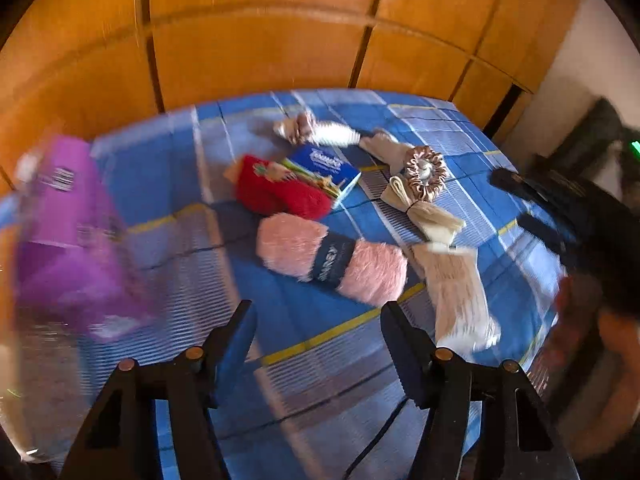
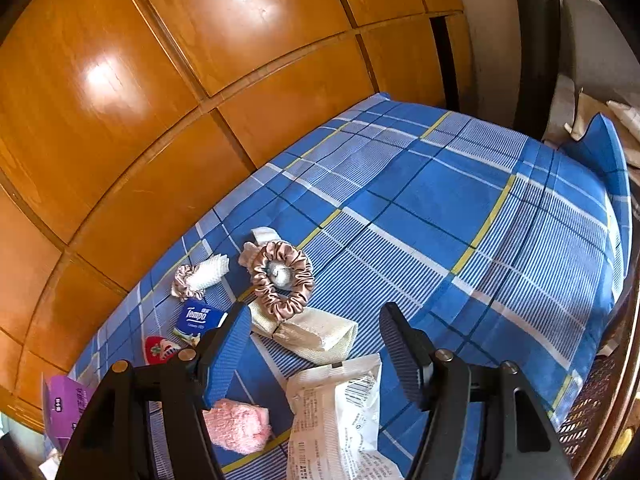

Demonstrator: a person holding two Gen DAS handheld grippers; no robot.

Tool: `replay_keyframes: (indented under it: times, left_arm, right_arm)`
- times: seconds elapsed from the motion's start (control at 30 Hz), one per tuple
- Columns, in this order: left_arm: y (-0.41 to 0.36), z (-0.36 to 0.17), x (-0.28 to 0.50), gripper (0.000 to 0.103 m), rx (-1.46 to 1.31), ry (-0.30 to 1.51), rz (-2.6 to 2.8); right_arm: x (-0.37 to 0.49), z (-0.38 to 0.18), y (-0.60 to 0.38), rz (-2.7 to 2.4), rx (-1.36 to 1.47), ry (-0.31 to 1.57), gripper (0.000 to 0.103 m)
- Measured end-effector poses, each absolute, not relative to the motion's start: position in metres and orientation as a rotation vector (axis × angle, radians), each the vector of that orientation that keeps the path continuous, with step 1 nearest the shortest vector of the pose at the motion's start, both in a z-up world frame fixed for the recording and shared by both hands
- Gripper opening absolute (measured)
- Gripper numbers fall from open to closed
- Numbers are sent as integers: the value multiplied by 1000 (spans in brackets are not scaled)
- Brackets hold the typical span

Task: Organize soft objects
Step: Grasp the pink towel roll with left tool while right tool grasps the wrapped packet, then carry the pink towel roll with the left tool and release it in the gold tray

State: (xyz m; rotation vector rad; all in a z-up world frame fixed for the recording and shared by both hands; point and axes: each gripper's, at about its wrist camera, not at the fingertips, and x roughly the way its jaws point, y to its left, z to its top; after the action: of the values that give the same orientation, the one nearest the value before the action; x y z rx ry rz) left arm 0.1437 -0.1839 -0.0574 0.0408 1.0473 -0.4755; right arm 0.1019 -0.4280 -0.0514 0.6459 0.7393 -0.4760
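A bed under a blue plaid sheet with white and yellow stripes (image 2: 460, 208) stands against glossy orange-brown wooden wardrobe panels (image 2: 168, 92) that reflect bright light patches.

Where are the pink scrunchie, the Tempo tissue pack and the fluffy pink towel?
pink scrunchie (image 2: 282, 280): right wrist view, on its ruffled ring.
Tempo tissue pack (image 2: 199, 317): right wrist view, blue face.
fluffy pink towel (image 1: 294, 242): left wrist view, left half.

Glossy orange wood panels (image 2: 168, 92) are reflecting light behind a matt blue checked cloth bedsheet (image 2: 460, 208). A shiny satin pink scrunchie (image 2: 282, 280), a fluffy pink plush roll (image 1: 332, 256) and a crinkled white plastic packet (image 2: 340, 412) are lying there.
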Motion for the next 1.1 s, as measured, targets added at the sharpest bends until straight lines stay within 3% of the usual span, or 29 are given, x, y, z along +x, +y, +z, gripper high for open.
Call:
replay_keyframes:
  times: [0.2,0.47,0.5,0.53,0.63,0.9,0.97,1.1]
  left_arm:
    - [-203,-92,190,75,-146,1195,-405]
    - [-219,-116,216,87,-243,1233,-314]
    - [-221,-116,216,85,-226,1218,-312]
    - [-224,-115,213,68,-174,1202,-298]
    - [-223,-113,205,54,-88,1172,-345]
    - [-181,-110,176,53,-6,1145,-347]
    - [-172,-112,169,54,-4,1141,-359]
    - [-166,-117,164,56,46,1097,-395]
  right_arm:
    - [103,-58,-435,-457,709,762,67]
    - [106,-64,-436,-447,730,781,67]
    - [107,-65,-437,-452,729,789,67]
    - [108,-66,-437,-455,729,797,67]
    - [113,-76,-437,-483,709,871,67]
    - [136,-107,-418,-389,641,1111,68]
    - [142,-112,-408,-343,603,1150,77]
    - [149,-122,-388,-317,483,1251,82]
